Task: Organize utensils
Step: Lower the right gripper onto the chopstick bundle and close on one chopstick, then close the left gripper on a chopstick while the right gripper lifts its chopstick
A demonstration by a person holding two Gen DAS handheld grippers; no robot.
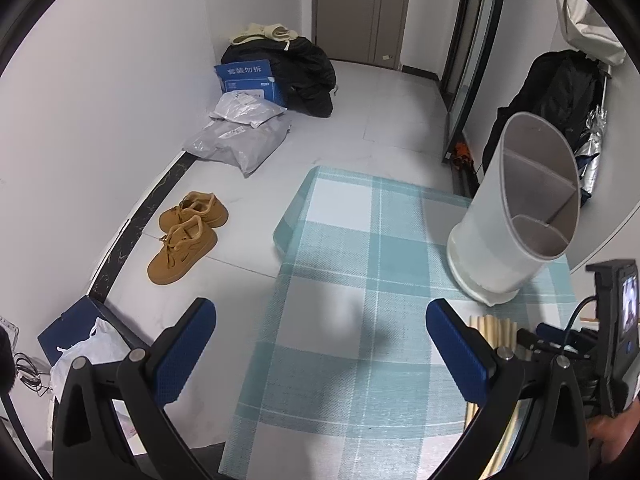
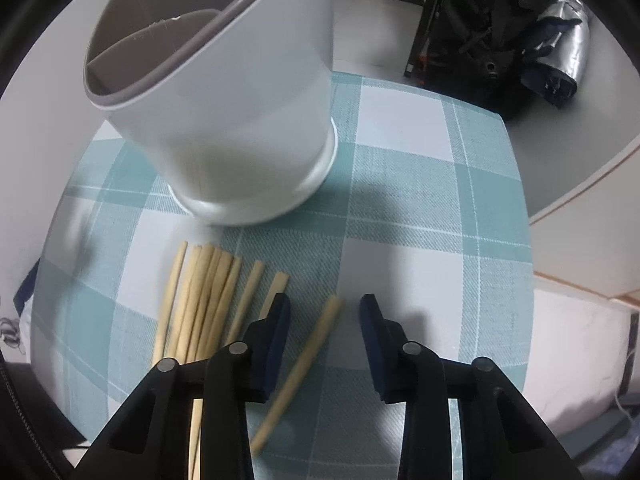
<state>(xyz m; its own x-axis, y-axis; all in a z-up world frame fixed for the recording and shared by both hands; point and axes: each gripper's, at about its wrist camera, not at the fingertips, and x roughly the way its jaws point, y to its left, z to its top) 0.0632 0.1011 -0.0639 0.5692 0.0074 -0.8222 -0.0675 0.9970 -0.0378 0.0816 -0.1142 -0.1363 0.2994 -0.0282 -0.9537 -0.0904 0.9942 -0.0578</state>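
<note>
Jaws, right: the right gripper [image 2: 325, 312] points steeply down at the worktop with its blue pads apart; one loose pale wooden chopstick [image 2: 304, 364] lies slanted in the gap between them, and neither pad presses on it.
Jaws, left: the left gripper [image 1: 320, 344] hangs with its blue pads wide apart over bare cloth, holding nothing.
Holder: the white plastic utensil holder with grey divided compartments [image 2: 224, 92] stands toward the far side of the worktop; every compartment that shows is empty.
Chopsticks: a fanned bundle of pale wooden chopsticks [image 2: 204, 300] lies flat on the teal-and-white checked tablecloth [image 2: 400, 208], just in front of the holder's base, with the loose one beside it on the right.
Done: nothing sorted yet, as far as shows.
Left: every chopstick must still go into the holder.
Step in hand: probably the first pick-up, the loose chopstick being lined up for a grip.
</note>
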